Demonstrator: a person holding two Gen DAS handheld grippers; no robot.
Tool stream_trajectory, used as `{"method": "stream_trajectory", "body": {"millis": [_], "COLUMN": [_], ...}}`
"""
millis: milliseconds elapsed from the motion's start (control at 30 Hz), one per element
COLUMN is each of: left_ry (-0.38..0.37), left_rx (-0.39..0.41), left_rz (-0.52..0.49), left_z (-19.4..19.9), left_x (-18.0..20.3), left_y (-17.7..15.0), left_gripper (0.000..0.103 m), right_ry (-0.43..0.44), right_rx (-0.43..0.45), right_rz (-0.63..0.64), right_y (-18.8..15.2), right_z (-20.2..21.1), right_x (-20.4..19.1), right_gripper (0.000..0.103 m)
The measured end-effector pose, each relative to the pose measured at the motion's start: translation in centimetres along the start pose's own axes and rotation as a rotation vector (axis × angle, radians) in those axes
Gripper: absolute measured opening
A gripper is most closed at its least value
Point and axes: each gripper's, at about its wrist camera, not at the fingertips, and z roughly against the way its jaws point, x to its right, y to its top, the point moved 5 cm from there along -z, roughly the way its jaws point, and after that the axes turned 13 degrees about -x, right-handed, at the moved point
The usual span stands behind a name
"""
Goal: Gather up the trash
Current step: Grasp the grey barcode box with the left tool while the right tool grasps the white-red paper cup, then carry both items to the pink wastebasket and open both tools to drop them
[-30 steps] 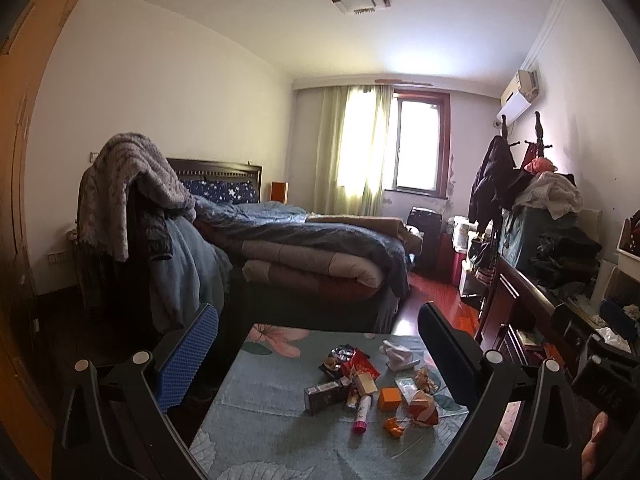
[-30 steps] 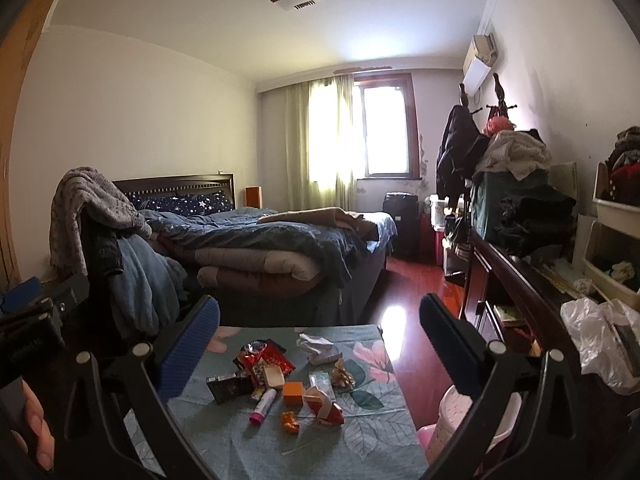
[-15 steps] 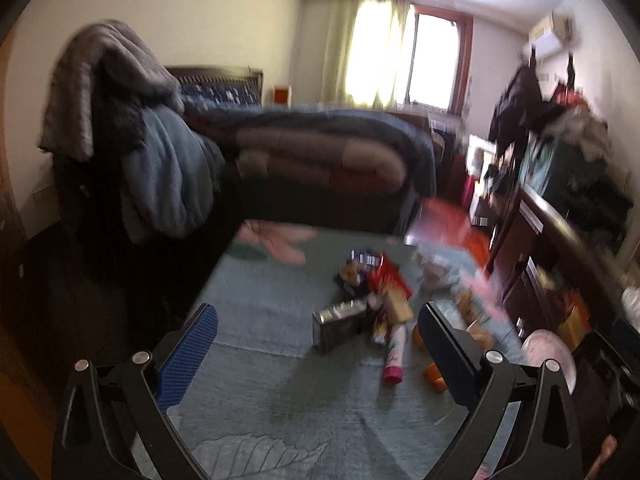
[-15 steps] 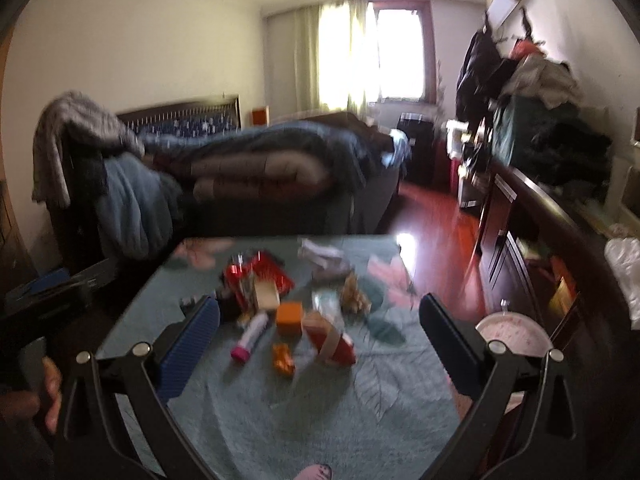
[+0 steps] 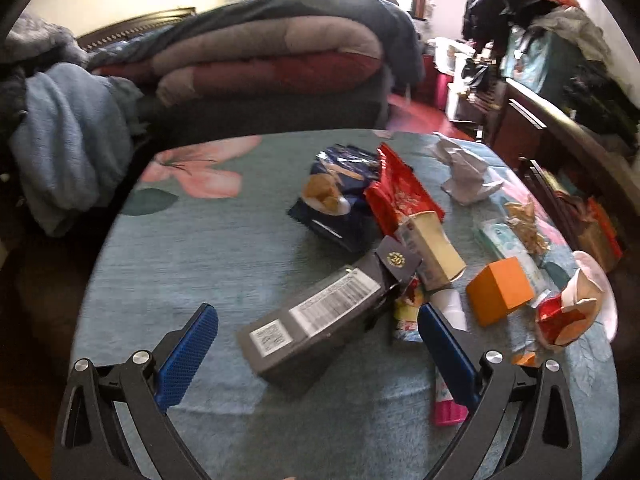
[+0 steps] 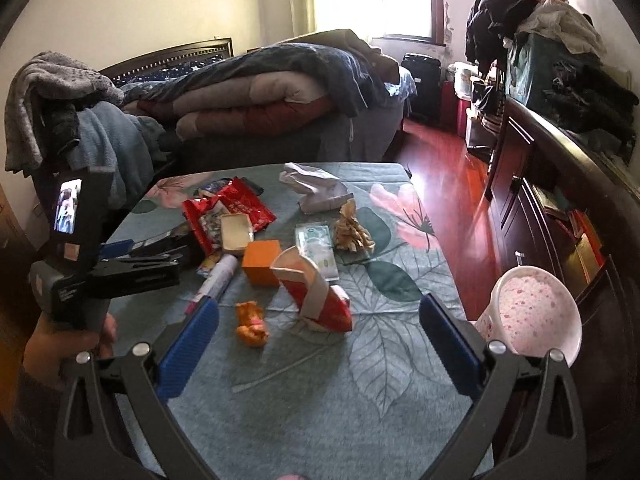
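Observation:
Trash lies on a teal flowered tablecloth [image 5: 192,248]. My left gripper [image 5: 316,344] is open, its jaws on either side of a dark grey carton [image 5: 312,324], just above it. Beyond lie a blue snack bag [image 5: 336,196], a red wrapper [image 5: 400,196], an orange box [image 5: 500,290] and crumpled white paper [image 5: 464,172]. My right gripper [image 6: 320,344] is open and empty above the cloth, with a torn red-and-white carton [image 6: 316,296] and an orange scrap [image 6: 252,322] just ahead. The left gripper also shows in the right wrist view [image 6: 132,256].
A pink speckled bin [image 6: 536,312] stands on the floor right of the table. A dark wooden dresser [image 6: 540,184] runs along the right wall. A bed with piled quilts [image 6: 260,92] lies beyond the table, with clothes heaped on a chair [image 6: 100,140] at the left.
Both grippers have tilted down and moved in close over the table. The left one now straddles the grey carton. Both stay open.

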Motion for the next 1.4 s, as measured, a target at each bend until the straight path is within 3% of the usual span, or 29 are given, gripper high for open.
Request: {"method": "stream_trajectory", "body": {"millis": [67,200,300,500,633,800,1033,1400], "left_ry": [-0.069,-0.075,-0.078,-0.073,-0.07,-0.073,-0.089,-0.205], "left_rx": [-0.004,-0.028,-0.025,0.033,0.068,0.097,0.134,0.197], "left_rz": [-0.01,-0.009,0.005,0.008,0.03,0.083,0.117,-0.032], "left_z": [-0.5,-1.6,-1.9,-0.9,0.3,2.2,5.6,9.9], "left_x": [-0.1,0.1,-0.1,0.1,-0.1,-0.7,0.3,10.4], "left_y": [0.1,-0.1,-0.2,-0.3,-0.5,-1.0,-1.8,-1.1], "left_gripper": [0.096,0.048,0.024,0.022,0.022,0.022,0.022,0.022], "right_ry": [0.022,0.053,0.065,0.058,0.078,0.147,0.177,0.131], "right_rx": [-0.02,-0.047,-0.072,-0.174,-0.193,-0.187,-0.154,-0.06], "right_rz": [-0.013,-0.017,-0.013,0.002,0.012,0.019,0.032,-0.013], "right_y": [0.5,1.9,2.8,3.2,2.9,2.5,1.6,-0.5], "right_z": [-1.2,-3.7,-5.8,-9.7,-10.4,-9.3,-6.3,0.1], "right_x": [0.4,0.5,0.3,-0.2,-0.6,-0.8,-0.7,4.5], "right_gripper": [0.1,0.1,0.099,0.058,0.028,0.027,0.027,0.027]}}
